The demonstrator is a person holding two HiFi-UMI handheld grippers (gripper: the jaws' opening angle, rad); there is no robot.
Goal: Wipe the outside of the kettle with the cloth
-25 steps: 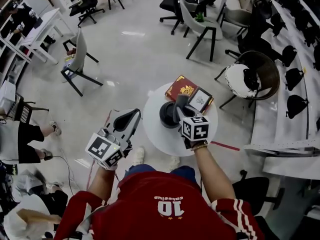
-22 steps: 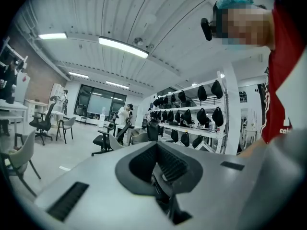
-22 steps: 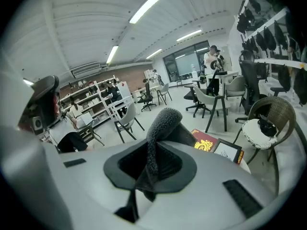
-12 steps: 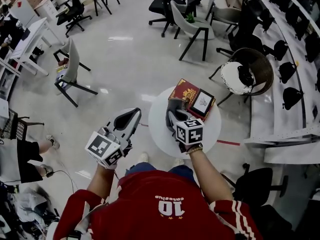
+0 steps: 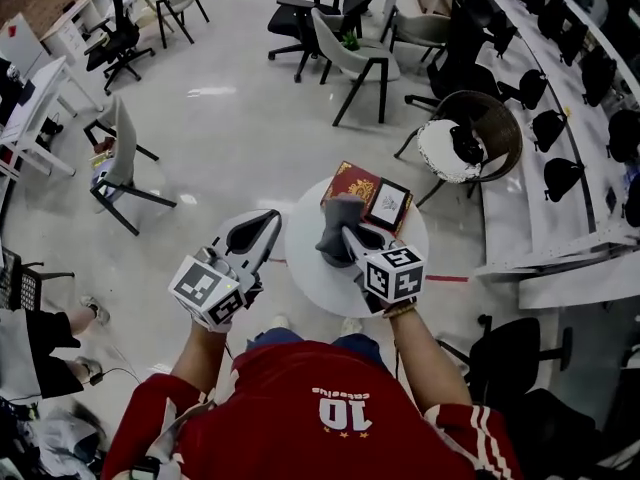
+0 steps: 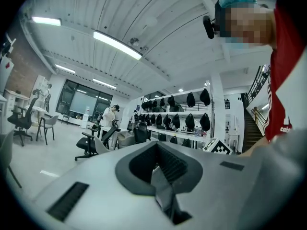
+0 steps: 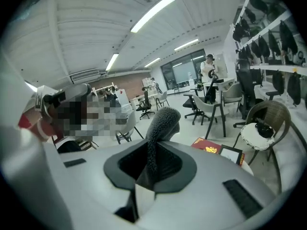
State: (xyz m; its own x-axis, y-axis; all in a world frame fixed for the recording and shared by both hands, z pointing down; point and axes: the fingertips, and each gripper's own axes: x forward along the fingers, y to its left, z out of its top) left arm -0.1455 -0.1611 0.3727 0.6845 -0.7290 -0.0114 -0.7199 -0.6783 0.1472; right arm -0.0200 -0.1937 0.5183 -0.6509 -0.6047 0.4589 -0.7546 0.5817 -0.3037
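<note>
**Cloth clamped in the right gripper above the round table**

The grey cloth (image 5: 340,218) hangs bunched over the middle of the round white table (image 5: 308,268). The right gripper (image 5: 350,234) has its jaws closed tight on it. In the right gripper view the cloth (image 7: 160,123) rises as a nubbly fold from between the jaws of that gripper (image 7: 152,152).

The kettle (image 5: 330,252) sits on the table directly under the cloth. Only a dark rounded edge of it shows below the fabric. Whether the cloth touches it cannot be told.

At the table's far edge lies a red book (image 5: 352,180) with a framed picture (image 5: 388,200) resting on top of it.

The left gripper (image 5: 262,226) is held off the table's left side, above the floor. In its own view the jaws of that gripper (image 6: 158,159) are pressed together with nothing between them.

Beyond the table, on its far right, stands a wicker chair (image 5: 500,118) with a white cushion. A grey chair (image 5: 345,48) stands well past the table's far side.
</note>
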